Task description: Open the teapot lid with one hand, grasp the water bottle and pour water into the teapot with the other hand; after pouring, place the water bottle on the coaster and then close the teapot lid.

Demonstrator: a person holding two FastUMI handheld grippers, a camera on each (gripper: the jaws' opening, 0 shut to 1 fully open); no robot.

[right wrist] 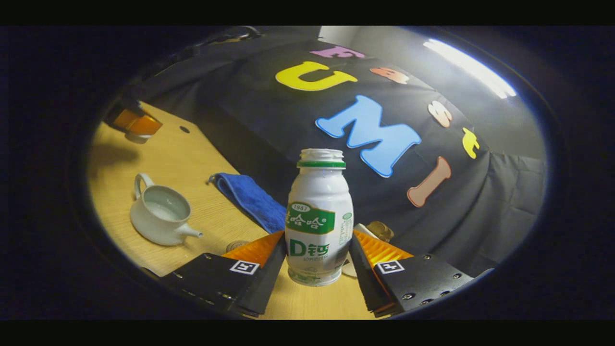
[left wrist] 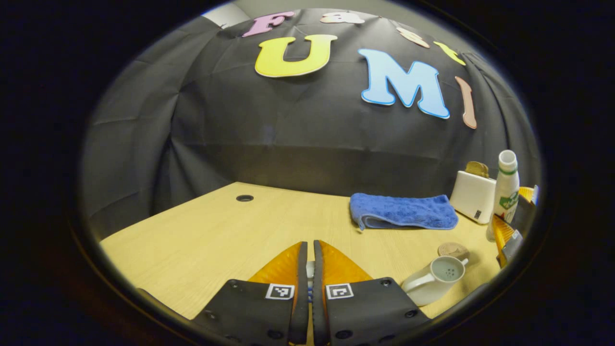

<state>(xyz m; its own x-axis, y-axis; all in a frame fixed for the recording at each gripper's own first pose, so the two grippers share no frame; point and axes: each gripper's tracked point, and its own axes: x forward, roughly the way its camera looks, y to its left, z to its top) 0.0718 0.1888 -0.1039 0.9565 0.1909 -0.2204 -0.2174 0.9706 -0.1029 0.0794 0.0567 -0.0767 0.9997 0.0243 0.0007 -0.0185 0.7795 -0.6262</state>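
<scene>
A white teapot point(left wrist: 435, 278) point(right wrist: 161, 211) stands on the wooden table with its top open and no lid on it. My left gripper point(left wrist: 308, 244) hovers over the table left of the pot. Its fingers are nearly together, with a pale sliver pinched between them that looks like the teapot lid. The white water bottle point(right wrist: 319, 192) point(left wrist: 507, 192) is upright and uncapped. My right gripper point(right wrist: 318, 235) point(left wrist: 515, 214) is shut on its lower body, one finger on each side. A round cork coaster point(left wrist: 453, 250) point(right wrist: 238, 245) lies between pot and bottle, bare.
A folded blue cloth point(left wrist: 403, 211) point(right wrist: 250, 197) lies behind the teapot. A white box point(left wrist: 473, 194) with something brown on top stands by the bottle. The table has a cable hole point(left wrist: 244, 198) at the back left.
</scene>
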